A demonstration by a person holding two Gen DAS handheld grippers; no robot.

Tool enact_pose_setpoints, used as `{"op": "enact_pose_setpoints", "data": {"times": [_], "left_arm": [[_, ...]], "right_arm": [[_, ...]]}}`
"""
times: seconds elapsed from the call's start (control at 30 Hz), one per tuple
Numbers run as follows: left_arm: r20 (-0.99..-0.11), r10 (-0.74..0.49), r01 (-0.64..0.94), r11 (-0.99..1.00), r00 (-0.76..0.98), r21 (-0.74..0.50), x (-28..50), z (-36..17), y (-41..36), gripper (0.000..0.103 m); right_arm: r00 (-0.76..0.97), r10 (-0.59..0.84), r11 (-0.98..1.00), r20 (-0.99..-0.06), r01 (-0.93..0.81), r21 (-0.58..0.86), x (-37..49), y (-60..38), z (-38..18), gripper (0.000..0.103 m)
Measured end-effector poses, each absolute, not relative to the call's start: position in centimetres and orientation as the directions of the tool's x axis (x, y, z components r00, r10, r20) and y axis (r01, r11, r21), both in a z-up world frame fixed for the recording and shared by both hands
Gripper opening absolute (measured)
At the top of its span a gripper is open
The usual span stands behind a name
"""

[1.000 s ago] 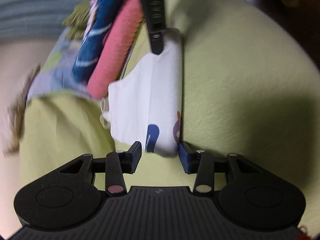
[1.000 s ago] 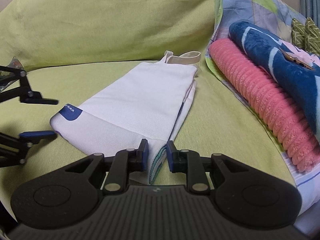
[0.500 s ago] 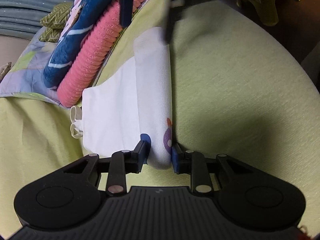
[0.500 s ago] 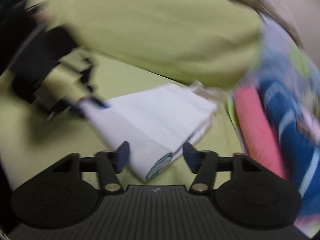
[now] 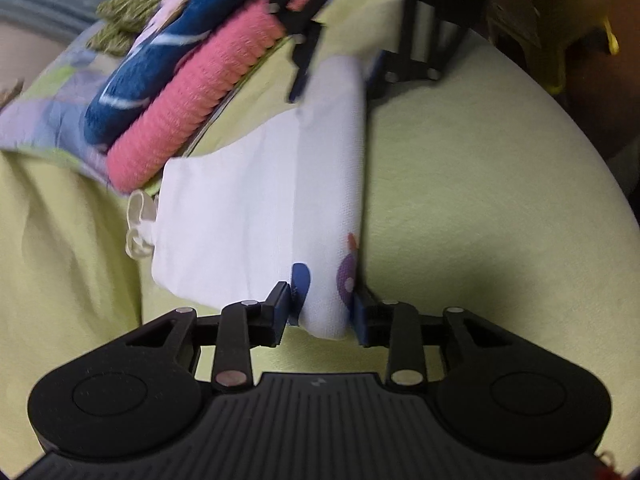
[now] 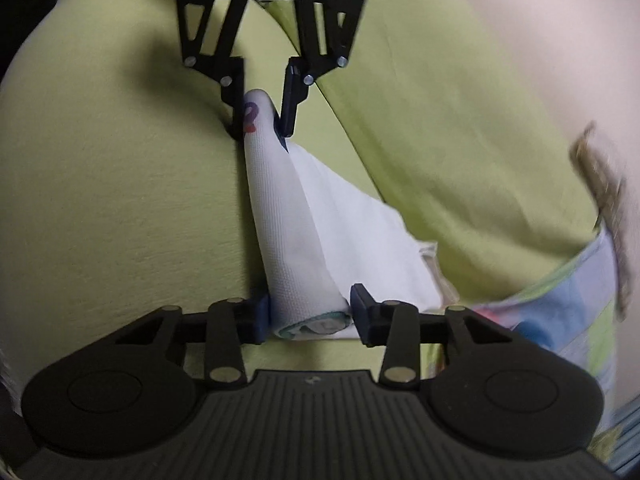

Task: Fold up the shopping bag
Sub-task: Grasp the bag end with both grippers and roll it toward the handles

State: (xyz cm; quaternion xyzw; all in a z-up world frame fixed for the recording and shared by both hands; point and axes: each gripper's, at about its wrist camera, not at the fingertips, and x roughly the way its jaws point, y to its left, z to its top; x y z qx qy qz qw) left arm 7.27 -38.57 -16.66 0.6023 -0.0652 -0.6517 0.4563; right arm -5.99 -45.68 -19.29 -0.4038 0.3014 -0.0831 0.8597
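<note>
Bag (image 5: 276, 204) (white) lies beside pink roll (image 5: 196, 104), blue towel (image 5: 160, 52).

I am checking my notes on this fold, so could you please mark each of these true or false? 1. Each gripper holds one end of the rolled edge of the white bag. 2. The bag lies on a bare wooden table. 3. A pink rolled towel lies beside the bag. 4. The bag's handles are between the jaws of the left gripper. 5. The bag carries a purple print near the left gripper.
1. True: the left gripper and right gripper each close on an end of the white bag.
2. False: it lies on a green cushion.
3. True: the pink rolled towel is beside it.
4. False: the handles lie loose at the far edge.
5. True: the purple print is there.
</note>
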Motion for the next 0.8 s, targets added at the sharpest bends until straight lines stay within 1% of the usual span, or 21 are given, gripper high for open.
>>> {"op": "enact_pose_setpoints", "data": {"times": [0.17,0.27,0.43,0.6,0.8], "left_arm": [[-0.768,-0.629,0.622,-0.557,0.117,0.551,8.2,-15.6,-39.9,0.042],[-0.787,-0.606,0.636,-0.564,0.115,0.527,8.1,-15.1,-40.1,0.041],[-0.827,-0.557,0.679,-0.58,0.071,0.449,7.7,-13.7,-40.1,0.041],[-0.85,-0.527,0.718,-0.582,0.027,0.383,7.5,-12.5,-40.4,0.041],[-0.872,-0.489,0.763,-0.57,-0.018,0.304,7.6,-11.4,-41.1,0.041]], "right_arm": [[0.77,-0.331,0.845,-0.545,-0.015,-0.535,-5.2,-47.4,-17.2,0.035],[0.756,-0.297,0.897,-0.583,0.012,-0.441,-5.1,-48.0,-16.4,0.035],[0.746,-0.199,0.969,-0.636,0.051,-0.243,-6.8,-49.1,-15.4,0.035],[0.742,-0.09,0.995,-0.664,0.094,-0.029,-9.2,-50.4,-14.6,0.035],[0.759,0.039,0.935,-0.65,0.202,0.292,-9.7,-54.3,-14.8,0.034]]}}
